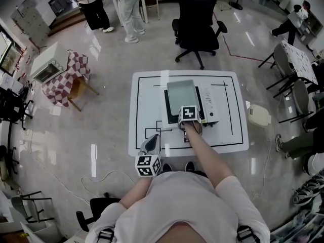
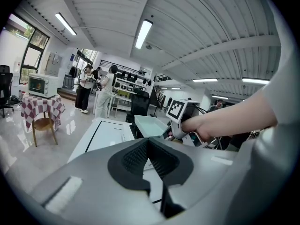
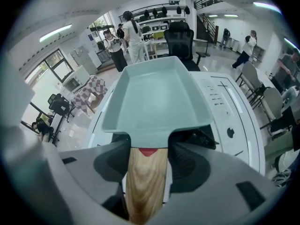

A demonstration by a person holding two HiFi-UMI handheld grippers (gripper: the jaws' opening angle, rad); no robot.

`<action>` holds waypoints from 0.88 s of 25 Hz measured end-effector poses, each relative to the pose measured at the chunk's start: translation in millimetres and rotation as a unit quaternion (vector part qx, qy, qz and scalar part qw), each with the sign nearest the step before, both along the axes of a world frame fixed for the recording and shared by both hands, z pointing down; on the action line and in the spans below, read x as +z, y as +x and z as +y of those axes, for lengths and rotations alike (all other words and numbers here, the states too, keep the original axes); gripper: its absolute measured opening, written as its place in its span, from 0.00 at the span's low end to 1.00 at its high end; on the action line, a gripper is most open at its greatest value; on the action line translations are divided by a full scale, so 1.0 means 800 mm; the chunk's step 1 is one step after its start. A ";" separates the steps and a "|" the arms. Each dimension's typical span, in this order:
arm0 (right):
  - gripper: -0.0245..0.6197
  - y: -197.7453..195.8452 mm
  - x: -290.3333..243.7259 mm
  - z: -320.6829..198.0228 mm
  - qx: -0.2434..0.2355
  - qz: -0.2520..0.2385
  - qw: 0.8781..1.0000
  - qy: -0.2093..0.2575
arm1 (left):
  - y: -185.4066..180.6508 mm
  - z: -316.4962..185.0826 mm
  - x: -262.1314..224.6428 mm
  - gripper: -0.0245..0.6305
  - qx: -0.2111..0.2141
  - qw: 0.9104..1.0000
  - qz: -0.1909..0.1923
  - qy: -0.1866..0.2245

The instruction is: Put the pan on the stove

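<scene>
White table (image 1: 147, 100), right gripper (image 3: 146, 170) gripping pan (image 3: 159, 97)

stove (image 1: 210, 105) mostly hidden under pan (image 1: 181, 96)

The place reads as a lab or test hall. A wide polished floor (image 1: 101, 115) is seen, with a white table (image 1: 147, 100) marked in black lines set at its middle. An office chair (image 1: 196, 19) is placed behind it, and an oven (image 1: 48, 64) is set on a checked cloth (image 1: 63, 82) to one side. Shelves (image 3: 159, 18) of equipment are ranged along the far wall. Strip lights (image 2: 143, 33) are fixed to a ribbed ceiling (image 2: 197, 27). People (image 1: 130, 9) are seen standing at the back.
</scene>
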State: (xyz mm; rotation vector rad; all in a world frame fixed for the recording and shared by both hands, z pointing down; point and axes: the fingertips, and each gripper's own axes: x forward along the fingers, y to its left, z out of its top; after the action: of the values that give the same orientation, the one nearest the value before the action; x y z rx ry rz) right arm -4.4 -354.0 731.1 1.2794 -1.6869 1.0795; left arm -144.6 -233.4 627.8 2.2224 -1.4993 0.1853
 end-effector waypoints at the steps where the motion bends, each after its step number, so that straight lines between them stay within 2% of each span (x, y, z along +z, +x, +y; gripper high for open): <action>1: 0.37 -0.001 0.000 0.000 0.000 -0.002 1.000 -0.001 | 0.000 0.000 0.000 0.05 0.000 1.000 0.000 0.000; 4: 0.49 -0.001 0.002 0.001 -0.002 -0.003 1.000 -0.005 | 0.002 -0.001 0.002 0.05 0.003 1.000 0.003 -0.001; 6: 0.53 0.001 0.002 0.002 -0.003 -0.001 1.000 -0.006 | 0.003 -0.001 0.002 0.05 0.006 1.000 0.003 -0.001; 12: 0.55 0.008 -0.010 0.004 -0.021 0.004 1.000 -0.001 | 0.005 -0.003 0.002 0.05 0.011 1.000 0.002 -0.002; 15: 0.55 0.006 -0.022 0.005 -0.020 -0.016 1.000 0.004 | 0.006 -0.005 0.001 0.05 0.013 1.000 0.000 0.000; 22: 0.55 0.000 -0.083 0.020 -0.033 -0.074 0.996 0.049 | 0.002 -0.006 -0.005 0.05 0.012 1.000 -0.007 0.008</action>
State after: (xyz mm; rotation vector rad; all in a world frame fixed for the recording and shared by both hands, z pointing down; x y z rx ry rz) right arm -4.4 -337.6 664.3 1.2219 -1.8999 1.0864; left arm -143.2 -237.8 624.0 2.2565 -1.4872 0.1962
